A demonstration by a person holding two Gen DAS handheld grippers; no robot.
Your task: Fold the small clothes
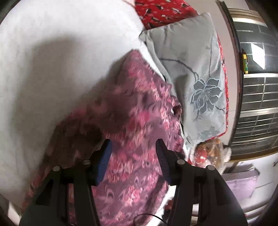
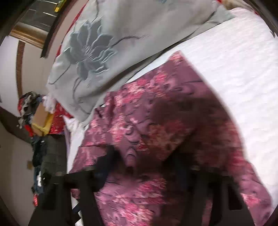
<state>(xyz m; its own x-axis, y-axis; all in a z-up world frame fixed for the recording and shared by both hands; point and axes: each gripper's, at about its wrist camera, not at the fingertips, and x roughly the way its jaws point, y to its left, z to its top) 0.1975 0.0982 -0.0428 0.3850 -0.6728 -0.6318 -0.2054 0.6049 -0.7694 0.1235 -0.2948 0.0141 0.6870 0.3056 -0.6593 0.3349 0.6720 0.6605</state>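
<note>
We are mid-fold: the purple floral garment [image 1: 139, 125] lies on the white bed [image 1: 43, 60], pillow [image 1: 191, 69] at two o'clock. Our left gripper [image 1: 133, 147] stands half-wide, seemingly gripping nothing; our right gripper [image 2: 139, 156], blurred, is nearly closed, probably pinching cloth. Next, carry that edge across.

Daylit, bright sheet [image 1: 52, 43] — dark cast shadows; motion blur (worse right wrist), fisheye-bent edges.

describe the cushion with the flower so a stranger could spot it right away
Start at the white bedsheet covering the bed, then look to its window side, beside the purple and pink floral garment. There lies the grey cushion, propped over a red patterned cloth. It alone is pale grey, with one large dark blue-grey embroidered flower.
</note>
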